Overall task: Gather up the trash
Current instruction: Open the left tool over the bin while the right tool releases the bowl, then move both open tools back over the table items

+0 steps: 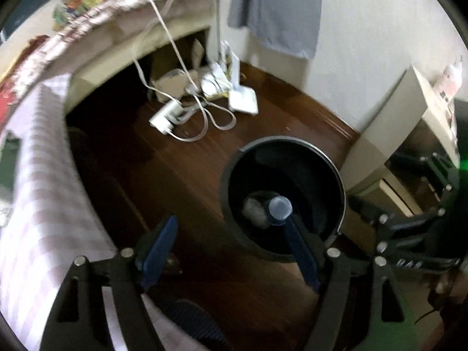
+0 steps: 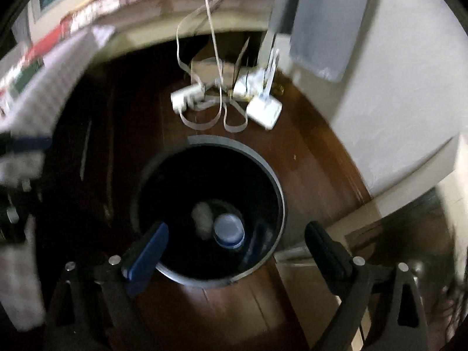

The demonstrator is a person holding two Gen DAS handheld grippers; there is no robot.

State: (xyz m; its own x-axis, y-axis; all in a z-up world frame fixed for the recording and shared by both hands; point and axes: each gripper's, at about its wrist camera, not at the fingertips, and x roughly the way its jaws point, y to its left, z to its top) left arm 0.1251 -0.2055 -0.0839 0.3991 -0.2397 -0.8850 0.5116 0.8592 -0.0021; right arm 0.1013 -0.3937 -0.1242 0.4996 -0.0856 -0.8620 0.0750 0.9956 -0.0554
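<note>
Both grippers hang over the bin [image 2: 272, 187] right now, pointing steeply down at the dark wooden floor [image 1: 187, 152]. The bin is round and black, standing upright on the boards, near a pale cabinet [image 1: 377, 146] by the wall.

Look inside: a plastic bottle [image 2: 228, 229] lies at the bottom, its bluish round end facing up, and just beside it on the left sits a crumpled whitish wad [image 2: 202, 215], paper or tissue, too blurred to say which. The two look to be touching.

The left gripper [image 1: 231, 234] stands open, blue pads spread wide, nothing between them. Its right finger [image 1: 301, 251] crosses over the near rim of the bin; the other one hangs over bare floor. The right gripper [image 2: 237, 241] is open too, wider if anything, empty, with its blue-padded finger [image 2: 146, 251] over the bin's near rim and the other, black one over the floor toward the cabinet.

From the left camera, the right gripper's black frame shows at the far right edge.

Past the bin, a white power strip [image 1: 165, 118] lies on the floor in a tangle of pale cables [image 1: 204, 117], with a small white box [image 2: 264, 111] next to it. A table with a patterned cloth [image 1: 96, 14] curves above, and a grey cloth [image 1: 275, 8] hangs on the white wall.
</note>
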